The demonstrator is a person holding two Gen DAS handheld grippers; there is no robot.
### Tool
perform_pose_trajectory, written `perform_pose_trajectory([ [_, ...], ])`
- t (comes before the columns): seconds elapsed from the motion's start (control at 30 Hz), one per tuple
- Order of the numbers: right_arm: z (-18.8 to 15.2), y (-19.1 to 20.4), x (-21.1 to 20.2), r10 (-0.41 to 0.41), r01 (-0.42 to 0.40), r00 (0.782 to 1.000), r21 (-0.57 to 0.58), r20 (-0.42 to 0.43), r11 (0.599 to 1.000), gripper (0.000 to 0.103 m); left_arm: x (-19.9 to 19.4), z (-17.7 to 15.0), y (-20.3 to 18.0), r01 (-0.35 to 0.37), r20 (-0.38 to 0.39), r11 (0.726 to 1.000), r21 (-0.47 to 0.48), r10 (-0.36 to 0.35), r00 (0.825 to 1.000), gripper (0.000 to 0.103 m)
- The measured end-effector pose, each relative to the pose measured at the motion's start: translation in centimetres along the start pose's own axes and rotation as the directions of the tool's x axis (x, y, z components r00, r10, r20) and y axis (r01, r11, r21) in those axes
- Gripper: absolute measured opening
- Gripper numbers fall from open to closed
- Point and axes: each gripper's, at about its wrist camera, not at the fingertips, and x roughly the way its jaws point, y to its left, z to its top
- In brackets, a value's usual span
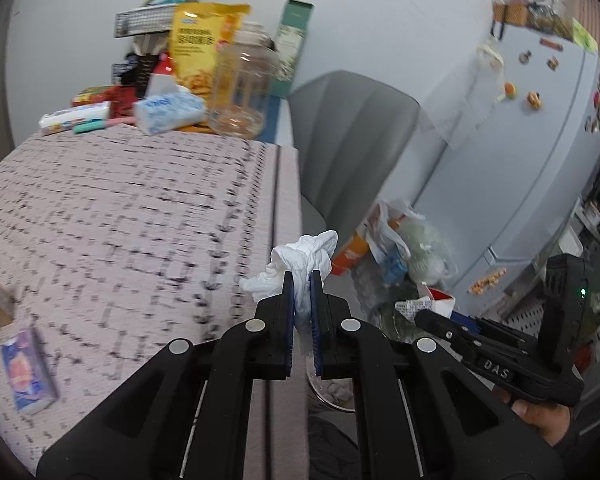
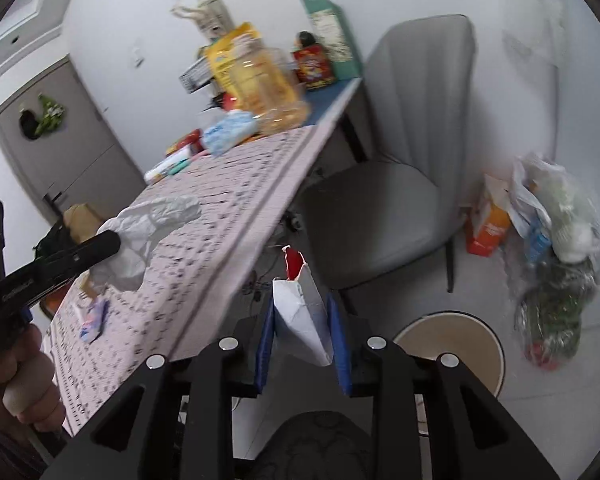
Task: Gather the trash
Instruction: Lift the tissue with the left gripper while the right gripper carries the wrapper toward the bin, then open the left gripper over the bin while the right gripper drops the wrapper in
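My left gripper (image 1: 302, 280) is shut on a crumpled white tissue (image 1: 306, 250), held just past the right edge of the table (image 1: 140, 220). In the right wrist view the same gripper (image 2: 114, 240) shows at the left with the tissue (image 2: 148, 220) bulging from its tip. My right gripper (image 2: 301, 304) is shut on a small white folded carton (image 2: 300, 320) with a red inside, held above the floor beside the table edge. In the left wrist view it (image 1: 424, 316) appears low on the right with the carton (image 1: 434, 300) at its tip.
A grey chair (image 2: 400, 168) stands tucked at the table. A round dark-rimmed container (image 2: 448, 344) sits on the floor below the right gripper. Filled plastic bags (image 2: 552, 240) and an orange box (image 2: 488, 224) lie by the fridge (image 1: 520, 160). A jar (image 1: 240, 88), tissue pack (image 1: 168, 112) and purple packet (image 1: 26, 368) lie on the table.
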Motion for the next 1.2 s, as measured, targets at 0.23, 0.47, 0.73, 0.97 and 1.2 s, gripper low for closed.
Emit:
perform_pose_trajectory([
  [0.23,0.0,-5.2,0.9,-0.048,0.046,0.999,0.094,0.022,0.994,0.034,3.6,-0.3,-3.6,0.032,-0.071,0.998,0.058,-0.028,0.997,0.008],
  [0.47,-0.8,-10.6,1.6,-0.084,0.078,0.996,0.186,0.024,0.979,0.058,6.6,-0.8,-6.4,0.055,-0.136,0.993,0.101,-0.041,0.99,0.008],
  [0.73,-3.4,-15.2,-0.1,-0.119,0.11,0.993,0.273,0.017,0.956,0.066,10.5,-2.0,-9.8,0.101,-0.224,0.985,0.143,-0.067,0.972,0.008],
  [0.97,-4.6,-18.2,-3.0,-0.158,0.137,0.987,0.328,0.04,0.935,0.068,13.5,-3.1,-13.2,0.145,-0.287,0.973,0.178,-0.09,0.954,0.008],
  [1.2,-4.9,-18.6,-5.1,-0.164,0.133,0.984,0.337,0.067,0.932,0.068,16.7,-4.1,-15.4,0.185,-0.314,0.966,0.179,-0.122,0.942,0.055],
])
